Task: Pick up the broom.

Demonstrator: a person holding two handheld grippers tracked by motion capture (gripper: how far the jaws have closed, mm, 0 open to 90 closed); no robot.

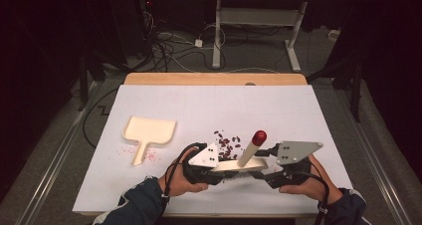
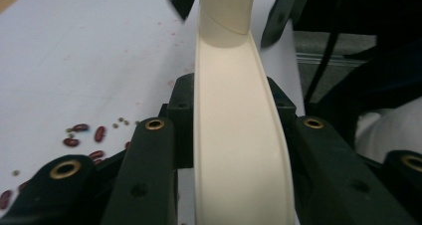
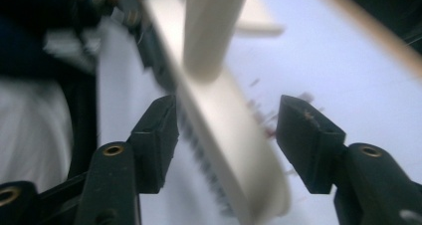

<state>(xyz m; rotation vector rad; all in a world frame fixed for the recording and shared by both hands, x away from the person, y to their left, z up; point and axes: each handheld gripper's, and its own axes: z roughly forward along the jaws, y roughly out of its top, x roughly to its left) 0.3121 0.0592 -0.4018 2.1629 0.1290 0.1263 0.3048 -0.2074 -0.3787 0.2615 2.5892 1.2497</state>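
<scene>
A cream brush with dark bristles and a red-tipped handle lies level over the near part of the white table. My left gripper is shut on the brush's body, its jaws pressing both sides. My right gripper stands open around the other end of the brush, with a gap on each side of the pads. In the left gripper view the right gripper straddles the handle's base. Red beans lie scattered just beyond the brush.
A cream dustpan lies flat at the left of the table, with red crumbs around its handle. Several beans lie to the left of my left jaws. A desk frame and cables stand on the floor beyond the table.
</scene>
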